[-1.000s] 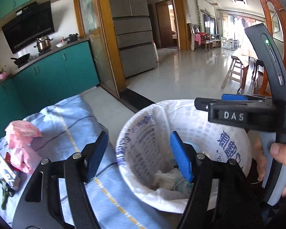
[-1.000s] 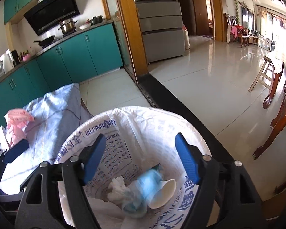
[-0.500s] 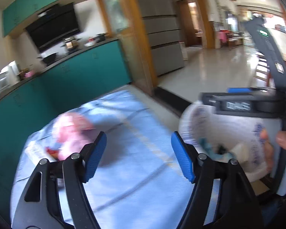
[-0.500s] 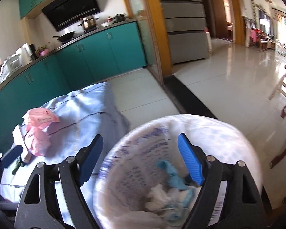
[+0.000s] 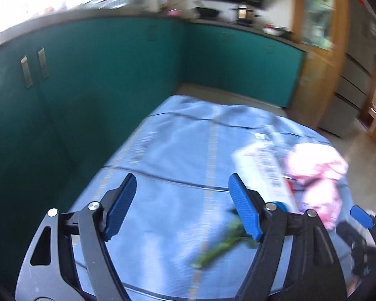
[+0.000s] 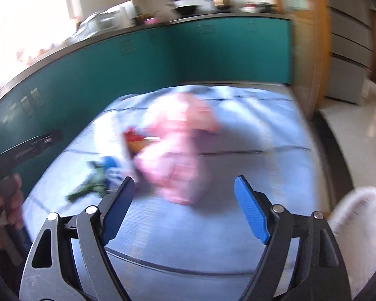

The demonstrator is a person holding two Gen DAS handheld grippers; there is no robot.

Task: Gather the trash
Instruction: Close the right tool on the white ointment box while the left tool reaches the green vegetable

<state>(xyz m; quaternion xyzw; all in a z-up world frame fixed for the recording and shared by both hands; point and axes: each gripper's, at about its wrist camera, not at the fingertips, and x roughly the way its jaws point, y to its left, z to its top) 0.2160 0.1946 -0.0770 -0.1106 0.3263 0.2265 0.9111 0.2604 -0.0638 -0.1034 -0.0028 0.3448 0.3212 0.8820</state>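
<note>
A crumpled pink plastic bag (image 5: 315, 170) lies on the blue cloth-covered table (image 5: 178, 150), with a white printed box (image 5: 260, 170) beside it and a green vegetable scrap (image 5: 220, 245) nearer me. My left gripper (image 5: 183, 208) is open and empty above the cloth, left of the trash. My right gripper (image 6: 185, 210) is open and empty, just in front of the pink bag (image 6: 178, 148); the green scrap (image 6: 92, 183) lies to its left. The white-lined trash bin (image 6: 358, 228) shows at the right edge. Both views are motion-blurred.
Teal kitchen cabinets (image 5: 112, 75) run behind the table with a counter holding pots. A wooden door frame (image 6: 313, 50) and grey fridge (image 6: 348, 37) stand at the right. The left gripper's handle and hand (image 6: 10, 188) show at the left of the right wrist view.
Both grippers have swung left, away from the trash bin and over the blue cloth toward the pink bag and scraps. Both stay open and empty.
</note>
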